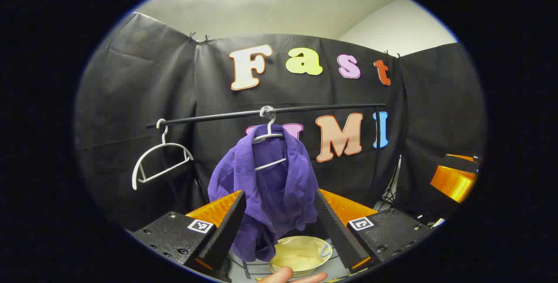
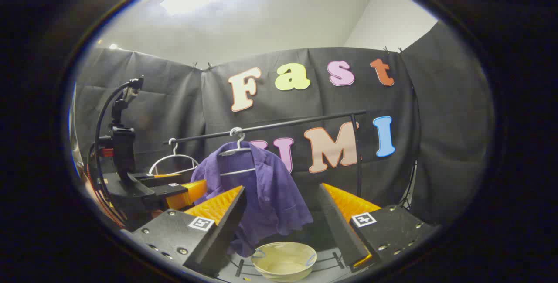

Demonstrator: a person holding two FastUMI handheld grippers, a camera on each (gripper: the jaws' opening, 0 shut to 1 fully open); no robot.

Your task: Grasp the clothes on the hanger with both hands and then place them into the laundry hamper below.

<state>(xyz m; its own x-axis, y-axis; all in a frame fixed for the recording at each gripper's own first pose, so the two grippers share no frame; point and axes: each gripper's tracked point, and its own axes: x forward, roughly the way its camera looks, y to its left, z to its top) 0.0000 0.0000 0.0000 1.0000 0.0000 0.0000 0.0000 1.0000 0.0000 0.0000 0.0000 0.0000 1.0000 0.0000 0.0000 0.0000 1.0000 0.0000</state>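
A purple garment (image 1: 270, 187) hangs on a white hanger (image 1: 269, 137) from a black rail (image 1: 314, 109). My left gripper (image 1: 279, 193) is open just in front of it, a finger on either side of the cloth, apart from it. Below sits the cream laundry hamper (image 1: 301, 252). In the right gripper view the purple garment (image 2: 261, 187) hangs left of centre, above the hamper (image 2: 283, 260). My right gripper (image 2: 282, 187) is open and holds nothing. The left gripper (image 2: 174, 193) shows at the far left, close to the cloth.
An empty white hanger (image 1: 161, 161) hangs at the rail's left end, also visible as the empty hanger (image 2: 174, 158). The rail's upright post (image 2: 358, 156) stands on the right. A fingertip (image 1: 292, 277) shows at the bottom edge. The right gripper's orange body (image 1: 453, 180) is at the far right.
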